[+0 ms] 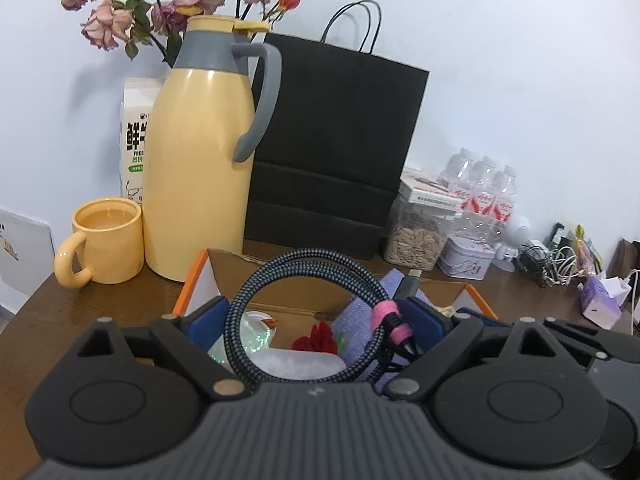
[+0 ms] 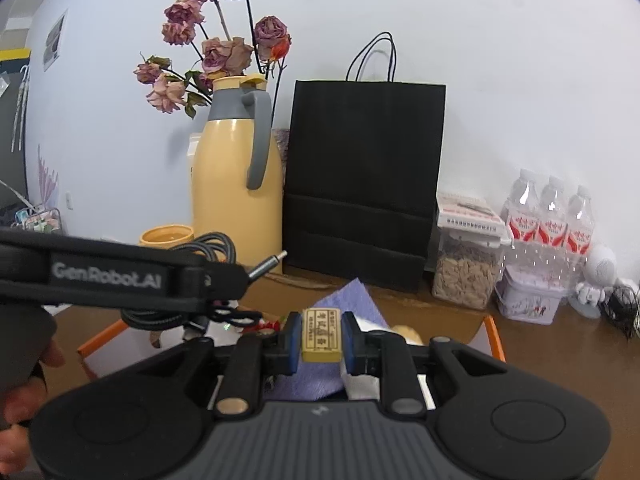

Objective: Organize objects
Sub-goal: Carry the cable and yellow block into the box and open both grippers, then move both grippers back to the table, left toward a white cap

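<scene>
My left gripper (image 1: 318, 320) is shut on a coiled grey braided cable (image 1: 280, 276) tied with pink bands; the coil fills the span between the blue pads. The cable's metal plug (image 2: 266, 266) sticks out of the left gripper (image 2: 224, 280) in the right wrist view. My right gripper (image 2: 321, 340) is shut on a small yellow block (image 2: 321, 334) with printed characters. Both hang over an open cardboard box with orange edges (image 1: 192, 280) (image 2: 496, 336). Inside lie a purple cloth (image 2: 352, 300), a red item (image 1: 316, 338) and white packaging.
Behind the box stand a yellow thermos jug (image 1: 200, 160), a yellow mug (image 1: 108, 240), a milk carton (image 1: 134, 136), dried roses and a black paper bag (image 1: 336, 152). To the right are a seed jar (image 1: 416, 236), water bottles (image 1: 484, 192), a tin (image 1: 464, 260) and tangled chargers.
</scene>
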Demonstrator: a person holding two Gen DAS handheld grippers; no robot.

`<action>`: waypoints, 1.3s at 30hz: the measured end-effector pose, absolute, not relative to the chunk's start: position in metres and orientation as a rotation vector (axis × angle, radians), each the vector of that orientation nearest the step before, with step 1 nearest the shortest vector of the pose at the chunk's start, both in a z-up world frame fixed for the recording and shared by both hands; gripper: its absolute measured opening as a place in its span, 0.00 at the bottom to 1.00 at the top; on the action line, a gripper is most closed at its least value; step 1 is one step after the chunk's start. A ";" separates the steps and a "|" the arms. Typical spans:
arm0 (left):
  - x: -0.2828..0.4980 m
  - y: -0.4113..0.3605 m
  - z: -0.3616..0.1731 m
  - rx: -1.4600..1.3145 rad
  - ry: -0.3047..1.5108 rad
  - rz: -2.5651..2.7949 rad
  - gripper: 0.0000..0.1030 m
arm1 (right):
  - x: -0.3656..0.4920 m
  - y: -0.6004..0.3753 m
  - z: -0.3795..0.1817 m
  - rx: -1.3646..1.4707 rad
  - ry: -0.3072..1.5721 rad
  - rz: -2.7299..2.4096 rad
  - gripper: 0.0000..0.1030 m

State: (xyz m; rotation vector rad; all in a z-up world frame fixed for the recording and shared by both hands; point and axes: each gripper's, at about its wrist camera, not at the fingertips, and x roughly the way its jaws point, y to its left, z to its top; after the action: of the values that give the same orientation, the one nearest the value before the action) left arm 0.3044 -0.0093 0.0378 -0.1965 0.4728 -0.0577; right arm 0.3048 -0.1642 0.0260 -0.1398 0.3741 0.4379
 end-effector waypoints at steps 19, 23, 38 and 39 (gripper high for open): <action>0.311 -0.013 0.027 -0.158 0.445 -0.039 1.00 | 0.315 -0.174 0.015 -0.147 0.385 0.384 0.98; 0.304 -0.014 0.032 -0.155 0.421 -0.044 1.00 | 0.311 -0.176 0.018 -0.142 0.379 0.389 0.98; 0.242 -0.010 0.048 -0.150 0.304 -0.023 1.00 | 0.268 -0.198 0.031 -0.084 0.324 0.408 1.00; 0.236 -0.010 0.048 -0.155 0.299 -0.025 1.00 | 0.263 -0.201 0.033 -0.076 0.316 0.411 1.00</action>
State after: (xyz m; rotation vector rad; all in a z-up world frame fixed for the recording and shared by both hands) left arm 0.2363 -0.0099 0.0483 -0.1551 0.2988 -0.0246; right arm 0.2634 -0.2009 0.0328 -0.0762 0.3156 0.4106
